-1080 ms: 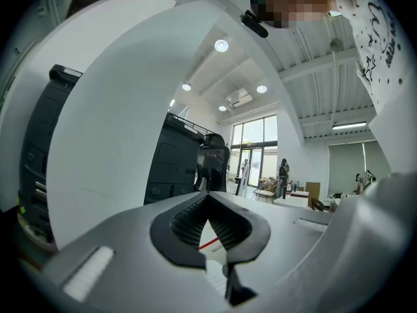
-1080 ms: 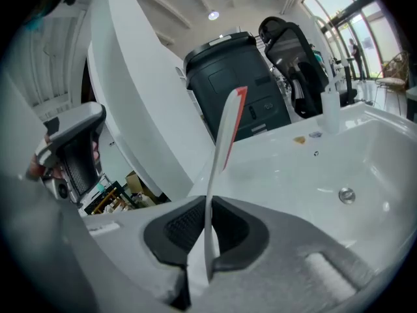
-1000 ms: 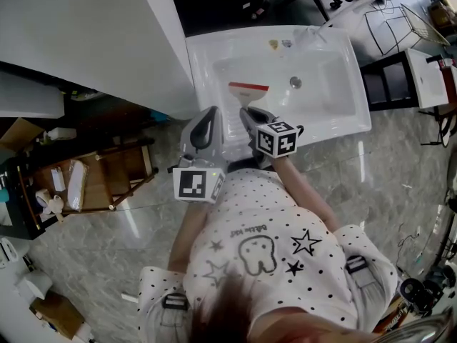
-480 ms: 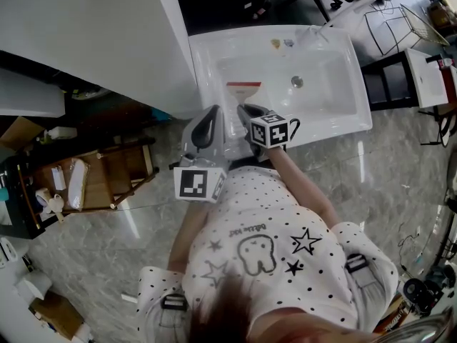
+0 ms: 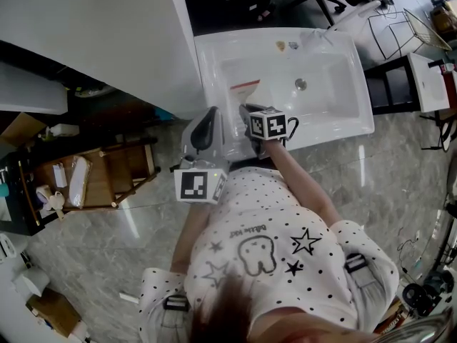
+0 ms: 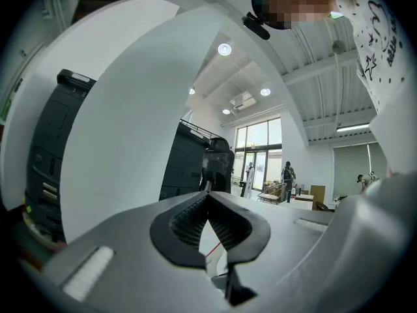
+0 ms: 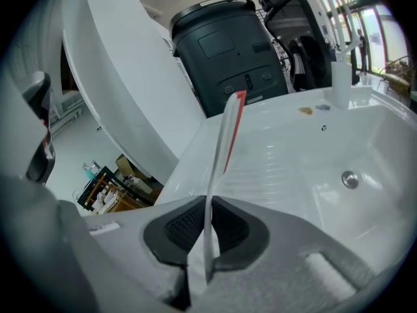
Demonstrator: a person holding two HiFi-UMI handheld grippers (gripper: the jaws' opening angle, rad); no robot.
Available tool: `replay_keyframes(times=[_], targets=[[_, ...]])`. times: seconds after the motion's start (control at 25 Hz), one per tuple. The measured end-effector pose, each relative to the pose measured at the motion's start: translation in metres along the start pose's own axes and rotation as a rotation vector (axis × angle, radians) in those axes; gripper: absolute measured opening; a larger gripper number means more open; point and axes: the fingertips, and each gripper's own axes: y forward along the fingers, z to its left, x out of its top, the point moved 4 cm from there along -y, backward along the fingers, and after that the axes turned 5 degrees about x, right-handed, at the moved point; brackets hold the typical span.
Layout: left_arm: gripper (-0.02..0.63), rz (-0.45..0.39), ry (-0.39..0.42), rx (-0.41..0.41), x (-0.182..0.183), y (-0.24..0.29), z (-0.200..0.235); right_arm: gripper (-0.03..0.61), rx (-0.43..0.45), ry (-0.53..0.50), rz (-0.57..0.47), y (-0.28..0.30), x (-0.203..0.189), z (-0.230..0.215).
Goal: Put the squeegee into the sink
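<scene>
Over a white sink we find the basin wide open. Only the drain marks its floor toward the right, and bare room runs to the far wall and the right rim. The tight side is the left, where a tall white panel rises just beside the sink's left edge. The right gripper reaches over the near rim at the basin's left part, tipped downward, with the person's forearm stretched out behind it and its marker cube on top. Its jaws are clamped on the squeegee, pressing the clear blade from both sides. The blade juts away from the pads over the near left of the basin, its red strip at the far end; whether it touches the basin floor we cannot tell. The left gripper is held at the sink's near left corner, just left of the right one, pointing level, its jaws closed tip to tip with nothing between them. Beyond the sink's far edge stands a black bin, and a small yellowish scrap lies on the far ledge. A wooden rack sits on the floor well to the left, past the panel.
</scene>
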Motion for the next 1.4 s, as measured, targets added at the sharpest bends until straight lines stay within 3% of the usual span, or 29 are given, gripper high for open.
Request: replay_keyframes(times=[0.48, 1.4], targets=[[-0.005, 0.003, -0.001, 0.014, -0.001, 0.004, 0.008, 0.021, 0.0, 0.033, 0.042, 0.012, -0.001, -0.008], [-0.005, 0.007, -0.011, 0.009, 0.0, 0.008, 0.012, 0.026, 0.004, -0.027, 0.019, 0.016, 0.001, -0.007]])
